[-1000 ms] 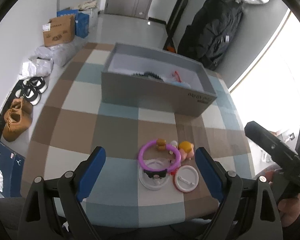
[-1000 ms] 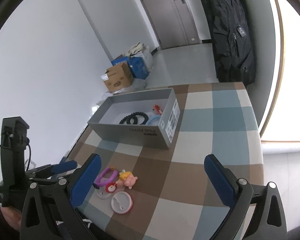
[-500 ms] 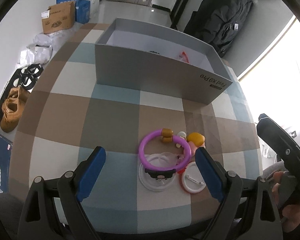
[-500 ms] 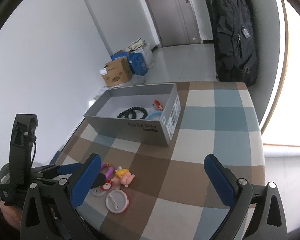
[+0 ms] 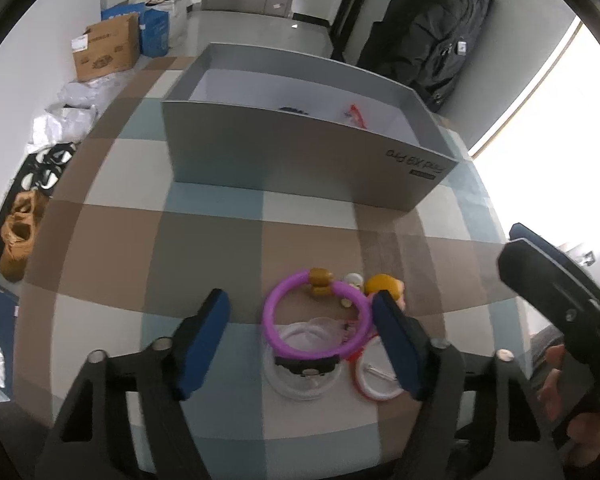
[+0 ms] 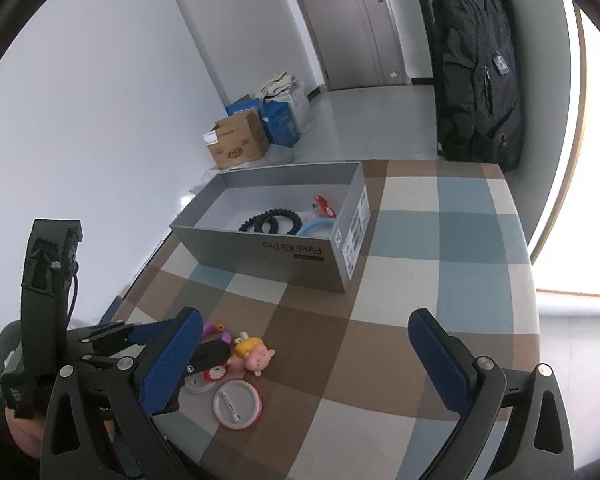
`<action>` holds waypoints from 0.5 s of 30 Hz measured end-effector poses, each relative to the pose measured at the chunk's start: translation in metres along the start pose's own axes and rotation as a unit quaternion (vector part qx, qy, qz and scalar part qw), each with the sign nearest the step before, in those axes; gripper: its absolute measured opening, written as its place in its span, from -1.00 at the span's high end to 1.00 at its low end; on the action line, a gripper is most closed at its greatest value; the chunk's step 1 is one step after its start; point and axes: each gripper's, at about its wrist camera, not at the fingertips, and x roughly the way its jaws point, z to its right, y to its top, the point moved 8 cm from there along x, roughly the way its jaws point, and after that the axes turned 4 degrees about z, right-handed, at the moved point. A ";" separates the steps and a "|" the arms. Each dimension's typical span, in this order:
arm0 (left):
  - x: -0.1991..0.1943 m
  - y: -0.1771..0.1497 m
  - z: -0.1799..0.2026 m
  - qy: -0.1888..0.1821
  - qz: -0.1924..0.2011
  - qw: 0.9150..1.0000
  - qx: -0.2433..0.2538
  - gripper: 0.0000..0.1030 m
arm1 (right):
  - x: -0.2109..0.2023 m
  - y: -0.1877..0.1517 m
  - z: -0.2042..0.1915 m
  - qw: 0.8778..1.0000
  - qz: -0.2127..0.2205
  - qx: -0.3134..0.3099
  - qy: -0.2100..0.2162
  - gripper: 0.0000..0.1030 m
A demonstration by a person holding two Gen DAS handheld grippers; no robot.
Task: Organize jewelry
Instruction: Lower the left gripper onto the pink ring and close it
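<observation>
A purple ring bracelet (image 5: pixel 315 319) lies on the checked tablecloth near the front edge, on a clear round badge (image 5: pixel 304 376). A red-rimmed white badge (image 5: pixel 374 380) and a yellow-haired pink doll charm (image 5: pixel 382 285) lie beside it. My left gripper (image 5: pixel 300 340) is open, low over the bracelet, its blue fingers either side of it. The grey box (image 6: pixel 275 254) stands further back and holds a black coiled band (image 6: pixel 269 221), a blue ring (image 6: pixel 314 226) and a red piece (image 6: pixel 324 206). My right gripper (image 6: pixel 306 364) is open and empty, to the right of the pile (image 6: pixel 237 400).
The table's front edge (image 5: pixel 300 440) is close below the jewelry. A black backpack (image 6: pixel 478 64) leans on the far wall. Cardboard boxes (image 6: pixel 239 144) and shoes (image 5: pixel 19 236) sit on the floor to the left. The other handle (image 5: pixel 560 312) shows at right.
My left gripper has moved forward and down over the purple bracelet, with its fingers closer around it. The right gripper has shifted a little; the box looks nearer.
</observation>
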 end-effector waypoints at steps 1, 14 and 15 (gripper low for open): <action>0.001 -0.001 0.000 -0.002 -0.004 1.000 0.001 -0.04 | 0.000 0.000 0.000 1.000 0.000 0.001 0.000 -1.00; -0.010 0.007 -0.002 -0.032 0.002 0.999 -0.025 0.07 | 0.002 -0.002 0.004 1.000 -0.004 0.005 -0.003 -1.00; -0.012 0.010 -0.002 -0.037 0.006 0.999 -0.030 0.07 | 0.002 -0.003 0.004 1.000 -0.006 0.008 0.000 -1.00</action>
